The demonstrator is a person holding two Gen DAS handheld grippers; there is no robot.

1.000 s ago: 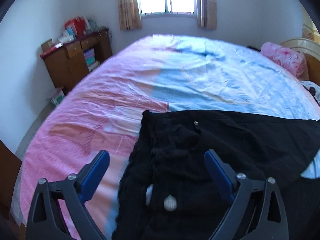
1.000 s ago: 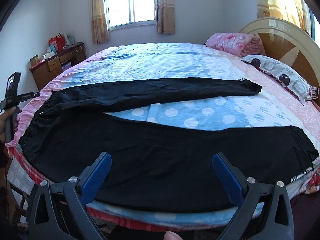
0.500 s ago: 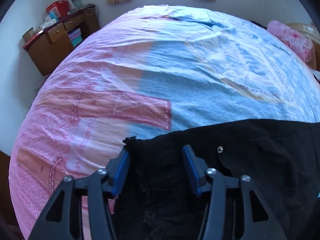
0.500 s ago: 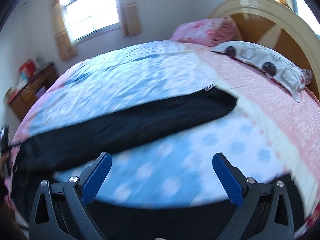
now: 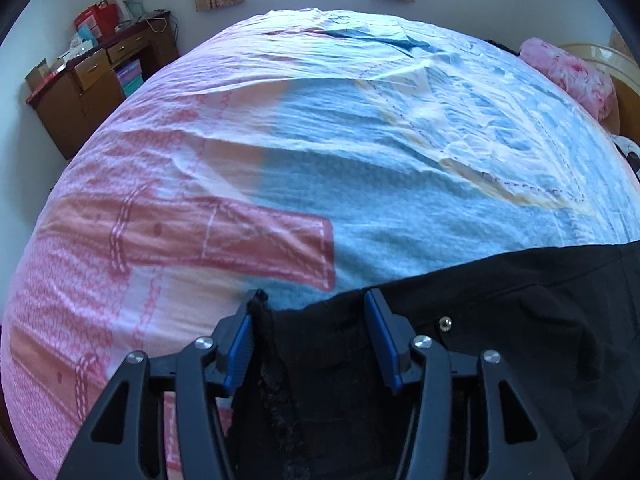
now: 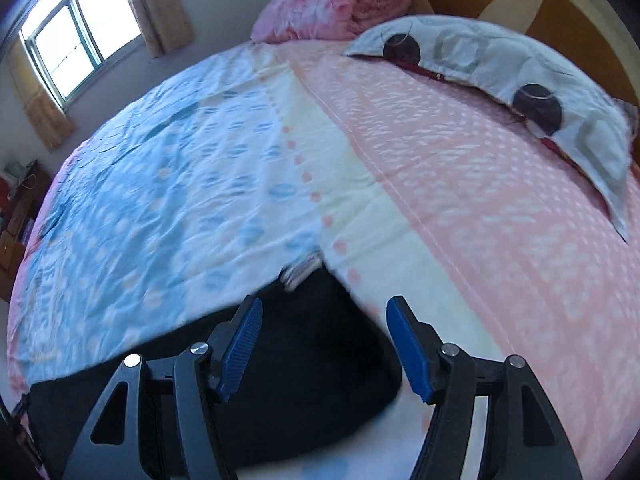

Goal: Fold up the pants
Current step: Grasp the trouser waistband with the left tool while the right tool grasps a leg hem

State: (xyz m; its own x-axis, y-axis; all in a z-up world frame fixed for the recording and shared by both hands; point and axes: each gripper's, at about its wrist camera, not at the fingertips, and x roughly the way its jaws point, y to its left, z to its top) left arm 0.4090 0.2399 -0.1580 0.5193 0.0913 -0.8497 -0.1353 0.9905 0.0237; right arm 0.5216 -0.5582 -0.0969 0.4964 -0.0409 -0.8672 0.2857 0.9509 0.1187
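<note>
Black pants [image 5: 500,332] lie on the bed. In the left wrist view my left gripper [image 5: 312,304] is low over the far corner of the waistband, its blue fingers [image 5: 240,344] half closed with the cloth between them; a metal button [image 5: 445,322] shows just to the right. In the right wrist view my right gripper [image 6: 324,308] is open and straddles the cuff end of the far pant leg [image 6: 312,344], close above it. The cuff hem [image 6: 298,274] lies just ahead of the fingertips.
The bed sheet [image 5: 360,152] is pink and blue. A wooden desk [image 5: 92,84] with clutter stands at the far left by the window. A spotted pillow [image 6: 500,76] and a pink folded blanket [image 6: 332,4] lie by the wooden headboard [image 6: 560,4].
My left gripper dropped onto the waistband corner and its fingers narrowed around it. My right gripper swung from the near leg across to the far leg's cuff and narrowed somewhat.
</note>
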